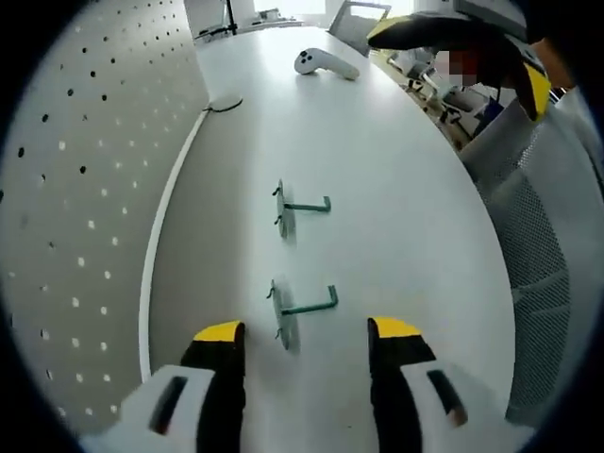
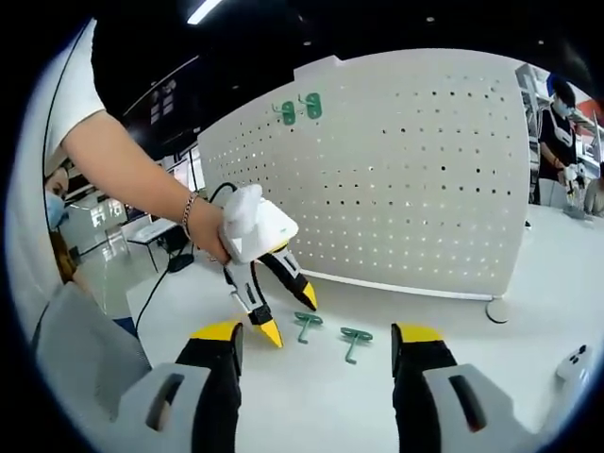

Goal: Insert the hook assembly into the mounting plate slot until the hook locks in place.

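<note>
While both claws, left claw (image 1: pixel 307 332) and right claw (image 2: pixel 316 332), gape empty, two hooks (image 1: pixel 300 310) lie beside the pegboard (image 2: pixel 396 160).

Hooks: two hooks, a near hook (image 1: pixel 300 311) and a far hook (image 1: pixel 297 209), were laid on the table (image 1: pixel 396 189), one behind the other.
Pegboard: the pegboard (image 1: pixel 85 189) was stood upright along the table's edge, left of the hooks in the left gripper view.
Controller: a controller (image 1: pixel 324 63) was placed far beyond the hooks.
Chair: a chair (image 1: pixel 538 236) was set to the table's right.
Mounted pair: two hooks on the board (image 2: pixel 299 109) were hung near its top.
</note>
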The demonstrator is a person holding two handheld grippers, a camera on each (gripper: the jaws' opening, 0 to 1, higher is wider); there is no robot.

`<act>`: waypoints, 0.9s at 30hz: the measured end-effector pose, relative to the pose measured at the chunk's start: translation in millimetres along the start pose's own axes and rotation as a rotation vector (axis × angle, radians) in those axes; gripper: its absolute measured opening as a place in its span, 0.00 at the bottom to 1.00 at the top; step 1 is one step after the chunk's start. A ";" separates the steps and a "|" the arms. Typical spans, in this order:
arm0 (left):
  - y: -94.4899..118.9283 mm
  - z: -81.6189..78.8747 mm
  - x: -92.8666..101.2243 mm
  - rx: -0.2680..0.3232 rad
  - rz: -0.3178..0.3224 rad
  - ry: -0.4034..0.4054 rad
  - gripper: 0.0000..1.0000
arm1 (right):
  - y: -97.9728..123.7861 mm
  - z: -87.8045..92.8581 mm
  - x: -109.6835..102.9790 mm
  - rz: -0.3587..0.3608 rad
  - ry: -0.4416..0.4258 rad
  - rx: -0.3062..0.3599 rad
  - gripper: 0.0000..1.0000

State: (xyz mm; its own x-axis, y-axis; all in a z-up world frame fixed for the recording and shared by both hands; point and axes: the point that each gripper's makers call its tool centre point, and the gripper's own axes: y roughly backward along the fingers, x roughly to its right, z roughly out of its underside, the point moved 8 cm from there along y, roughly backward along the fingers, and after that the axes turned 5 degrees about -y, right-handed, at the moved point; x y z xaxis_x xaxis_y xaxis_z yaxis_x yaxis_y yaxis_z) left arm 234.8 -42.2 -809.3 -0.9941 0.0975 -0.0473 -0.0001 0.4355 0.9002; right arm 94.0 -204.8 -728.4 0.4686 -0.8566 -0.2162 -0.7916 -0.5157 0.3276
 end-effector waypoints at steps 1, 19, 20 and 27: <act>0.3 0.0 -2.2 -0.001 -0.009 0.014 0.46 | -0.1 0.2 0.0 0.000 0.000 0.000 0.62; 1.8 4.7 -6.4 -0.005 -0.049 0.043 0.16 | 0.6 -0.2 0.6 0.001 -0.003 0.003 0.61; 2.0 4.9 -6.7 -0.009 -0.052 0.047 0.15 | 0.6 -0.3 0.8 0.002 -0.002 0.004 0.61; 2.3 6.2 -9.8 -0.013 -0.076 0.058 0.06 | 0.8 -0.6 0.8 0.003 -0.001 0.003 0.60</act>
State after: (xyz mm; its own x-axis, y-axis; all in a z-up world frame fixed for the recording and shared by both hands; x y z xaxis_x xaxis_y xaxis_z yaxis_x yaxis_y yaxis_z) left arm 245.2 -36.6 -809.5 -0.9958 0.0125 -0.0909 -0.0768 0.4284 0.9003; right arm 93.9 -205.9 -727.8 0.4656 -0.8582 -0.2163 -0.7944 -0.5129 0.3253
